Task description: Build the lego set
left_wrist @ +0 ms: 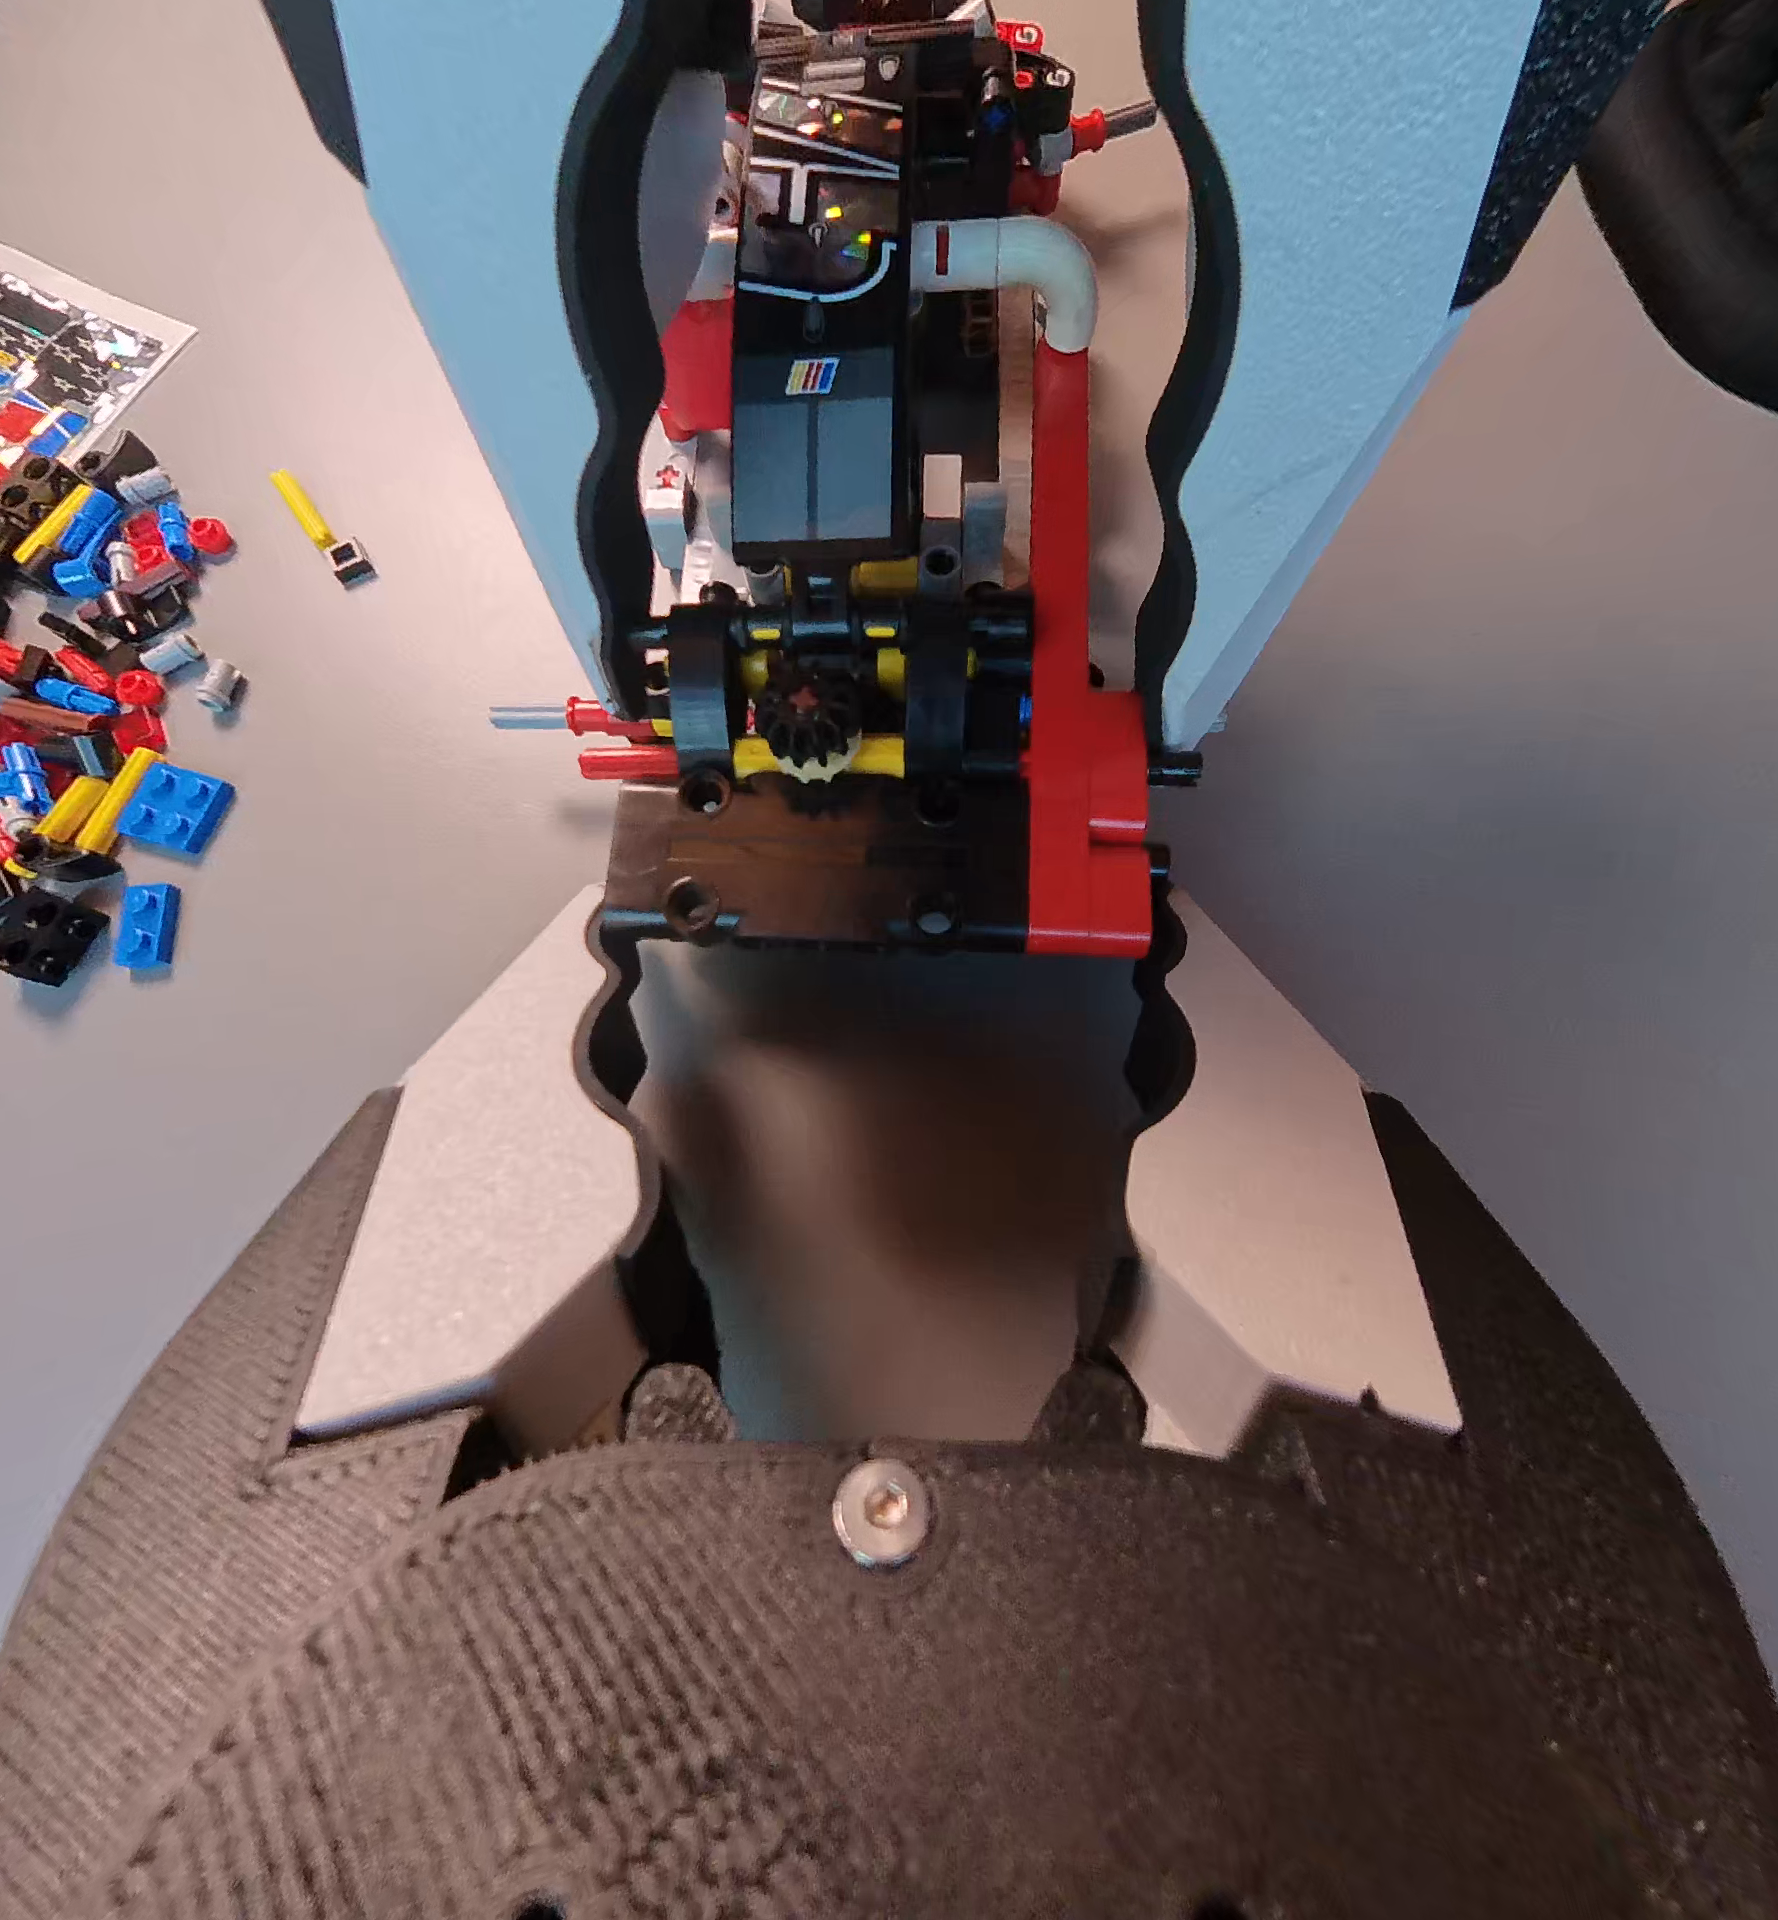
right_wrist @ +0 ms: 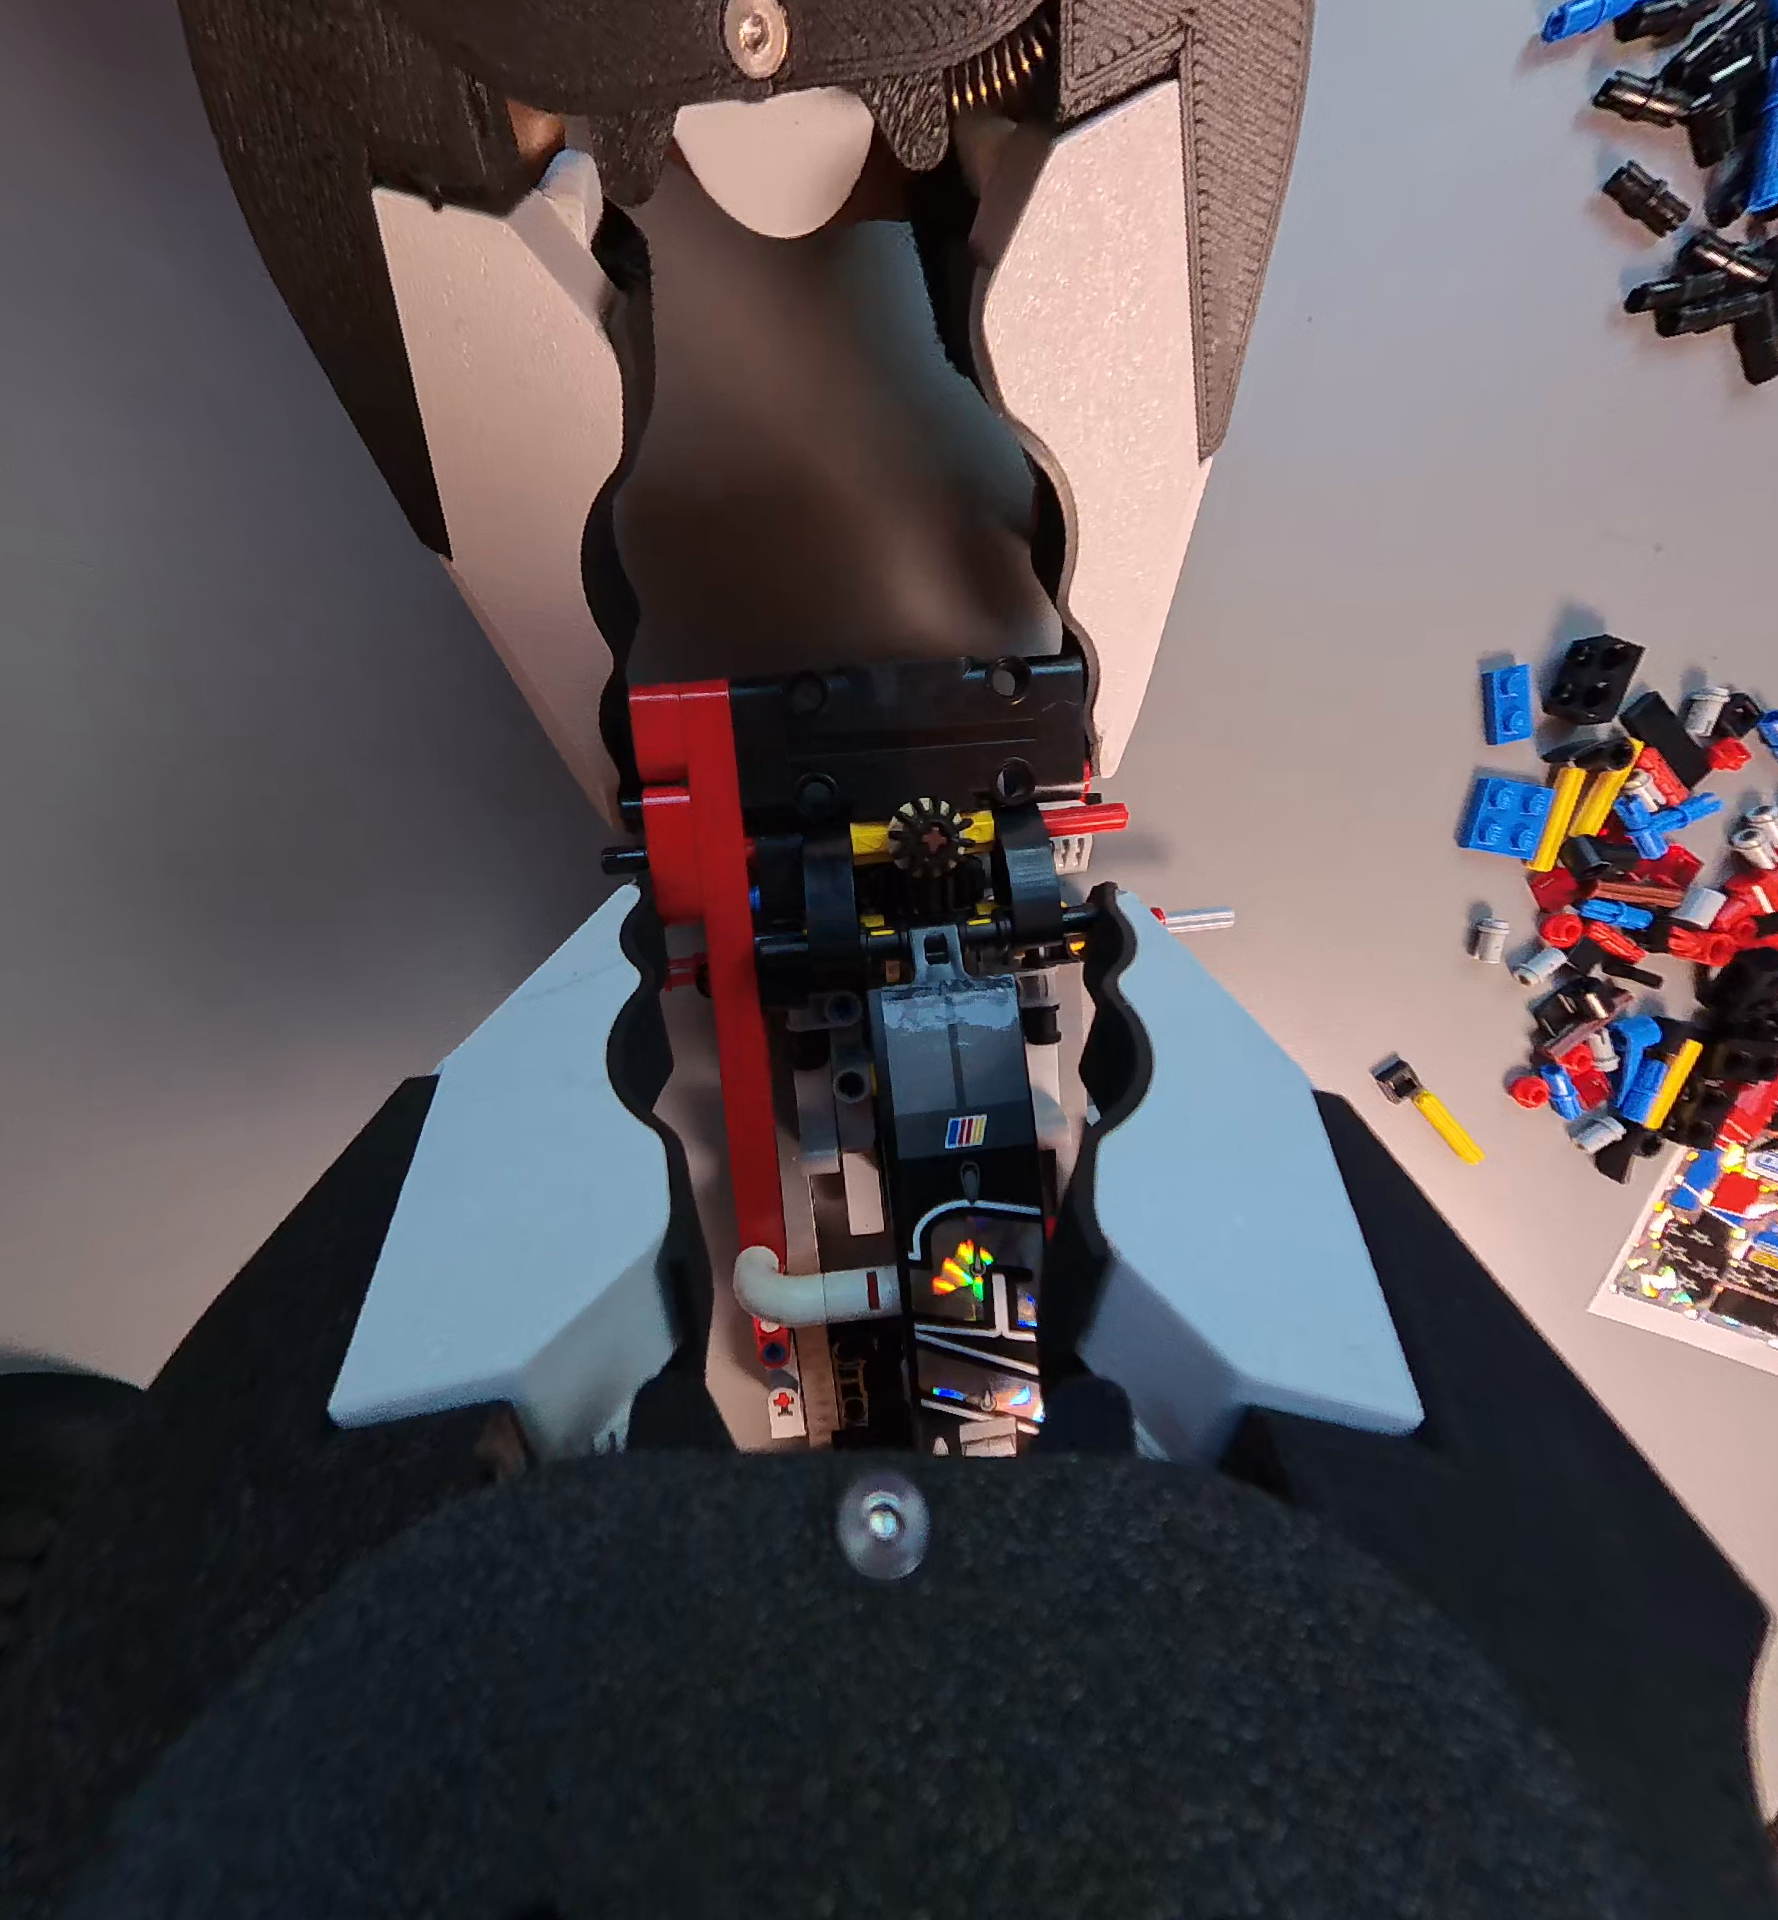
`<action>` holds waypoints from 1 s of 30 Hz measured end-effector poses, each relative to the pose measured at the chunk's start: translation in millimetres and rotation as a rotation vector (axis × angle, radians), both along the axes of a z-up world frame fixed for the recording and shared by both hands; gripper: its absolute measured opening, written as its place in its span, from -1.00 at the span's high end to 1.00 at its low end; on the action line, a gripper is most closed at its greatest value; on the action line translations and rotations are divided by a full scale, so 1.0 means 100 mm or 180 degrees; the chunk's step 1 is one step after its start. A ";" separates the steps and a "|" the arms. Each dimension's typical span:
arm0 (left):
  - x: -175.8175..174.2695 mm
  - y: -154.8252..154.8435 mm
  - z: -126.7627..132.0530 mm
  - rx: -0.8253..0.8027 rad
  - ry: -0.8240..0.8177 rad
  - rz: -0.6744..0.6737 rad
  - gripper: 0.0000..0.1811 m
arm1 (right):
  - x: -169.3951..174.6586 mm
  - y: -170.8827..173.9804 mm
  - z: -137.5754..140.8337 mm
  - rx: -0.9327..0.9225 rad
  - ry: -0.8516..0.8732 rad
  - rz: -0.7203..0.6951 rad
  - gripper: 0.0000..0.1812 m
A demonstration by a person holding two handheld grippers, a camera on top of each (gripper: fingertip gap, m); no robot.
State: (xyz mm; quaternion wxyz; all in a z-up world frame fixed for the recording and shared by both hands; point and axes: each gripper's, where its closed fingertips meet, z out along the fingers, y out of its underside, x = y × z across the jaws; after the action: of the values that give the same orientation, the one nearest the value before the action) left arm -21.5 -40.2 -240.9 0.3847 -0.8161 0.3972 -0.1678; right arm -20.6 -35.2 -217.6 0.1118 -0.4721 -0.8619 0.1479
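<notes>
A: Status of the build? Both tools appear to be on the same part.

B: Correct. The partly built Lego vehicle chassis (left_wrist: 864, 644) is held off the grey bench (left_wrist: 1487, 831) between the two tools, which face each other. The left gripper (left_wrist: 880, 925) is clamped on the end with the black panel and red beam. The right gripper (right_wrist: 880, 1039), with pale blue fingers (right_wrist: 521, 1195), is closed around the long black stickered body at the other end.

A: So which step is this?

B: By my judgement, a holding or re-seating step between part additions. No loose piece is in either gripper. The next move calls for one gripper to let go while the other bears the model, then a pick from the loose parts pile (left_wrist: 74, 675).

A: Anything about the material to note?

B: Hard, glossy plastic. Exposed in the middle are a small black bevel gear (left_wrist: 805, 722) on a yellow axle (left_wrist: 864, 764). A white curved tube (left_wrist: 1030, 275) joins the red beam. Thin pins protrude from the sides; these could snag. The finger pads have black wavy edges, the gripper bodies a ribbed printed texture.

A: And the flat item past the pile?

B: A sticker sheet (left_wrist: 23, 343), shiny, holographic finish. A yellow axle piece (left_wrist: 305, 514) lies apart from the pile.
</notes>
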 end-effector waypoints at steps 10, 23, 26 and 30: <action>0.00 0.00 0.00 0.0009 -0.0005 0.0007 -0.06 | 0.00 0.00 0.00 -0.0016 0.0004 0.0010 0.15; 0.02 0.02 0.01 -0.0026 -0.0079 0.0070 -0.10 | -0.02 0.00 -0.02 0.0055 -0.0011 0.0033 0.11; 0.01 0.02 0.01 -0.0010 -0.0058 0.0053 -0.09 | -0.02 0.00 -0.03 0.0049 0.0006 0.0056 0.11; 0.02 0.03 0.01 0.0001 -0.0046 0.0062 -0.08 | -0.01 0.01 -0.03 0.0031 -0.0006 0.0080 0.12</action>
State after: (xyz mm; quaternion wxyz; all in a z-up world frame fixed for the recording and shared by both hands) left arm -19.8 -37.7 -240.0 0.3893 -0.8187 0.3865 -0.1698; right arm -21.8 -34.4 -220.5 0.1114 -0.4608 -0.8685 0.1446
